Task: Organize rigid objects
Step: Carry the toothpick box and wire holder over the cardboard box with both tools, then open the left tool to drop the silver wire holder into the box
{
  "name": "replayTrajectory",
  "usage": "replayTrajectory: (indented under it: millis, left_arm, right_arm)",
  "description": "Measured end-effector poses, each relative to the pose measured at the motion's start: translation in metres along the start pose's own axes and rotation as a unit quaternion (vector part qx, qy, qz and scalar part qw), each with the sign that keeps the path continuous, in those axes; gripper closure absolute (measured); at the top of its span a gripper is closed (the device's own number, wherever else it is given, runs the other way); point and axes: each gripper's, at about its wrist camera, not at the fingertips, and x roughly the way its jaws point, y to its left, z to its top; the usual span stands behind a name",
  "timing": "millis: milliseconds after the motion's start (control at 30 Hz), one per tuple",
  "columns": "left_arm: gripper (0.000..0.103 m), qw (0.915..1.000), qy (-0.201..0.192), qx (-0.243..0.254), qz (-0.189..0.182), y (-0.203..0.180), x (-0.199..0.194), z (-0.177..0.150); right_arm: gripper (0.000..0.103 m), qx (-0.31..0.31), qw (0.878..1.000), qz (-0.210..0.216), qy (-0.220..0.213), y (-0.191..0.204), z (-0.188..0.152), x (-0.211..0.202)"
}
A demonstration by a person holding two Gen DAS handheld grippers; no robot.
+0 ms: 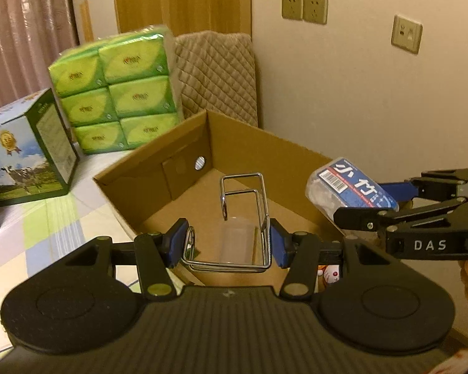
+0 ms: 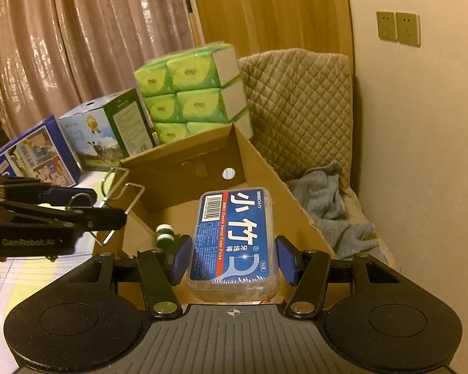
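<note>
Left wrist view, nearest first: the left gripper [image 1: 228, 244] has its blue pads pinching a chrome wire rack [image 1: 245, 218] from both sides, holding it above the open cardboard box [image 1: 265, 148]. Just to the right, the right gripper [image 1: 390, 201] reaches in, clamped on a clear floss pick box [image 1: 349, 188] with a blue label, held over the carton's right wall. From the right wrist camera that plastic case [image 2: 233, 243] sits squeezed between the two pads, over the carton's floor, where a small green and white item [image 2: 164, 233] lies; I cannot tell what it is. Beyond the carton, on the checked bedcover [image 1: 40, 227], stand a milk carton case [image 1: 28, 155] and a green tissue multipack [image 1: 118, 93]. A quilted beige cushion [image 1: 216, 74] leans against the wall behind, with wall sockets [image 1: 304, 7] above.
</note>
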Motion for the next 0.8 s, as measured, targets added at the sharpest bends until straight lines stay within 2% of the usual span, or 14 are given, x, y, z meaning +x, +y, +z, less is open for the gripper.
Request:
replayTrajectory:
  millis: [367, 800]
  left_arm:
    - [0.054, 0.9997, 0.023, 0.008, -0.009, -0.009, 0.02, -0.005]
    - [0.053, 0.9995, 0.03, 0.007, -0.01, -0.012, 0.025, -0.008]
  right_arm:
    - [0.048, 0.016, 1.0, 0.002, 0.008, -0.011, -0.003, 0.006]
    - [0.048, 0.025, 1.0, 0.004, 0.007, -0.014, -0.001, 0.004]
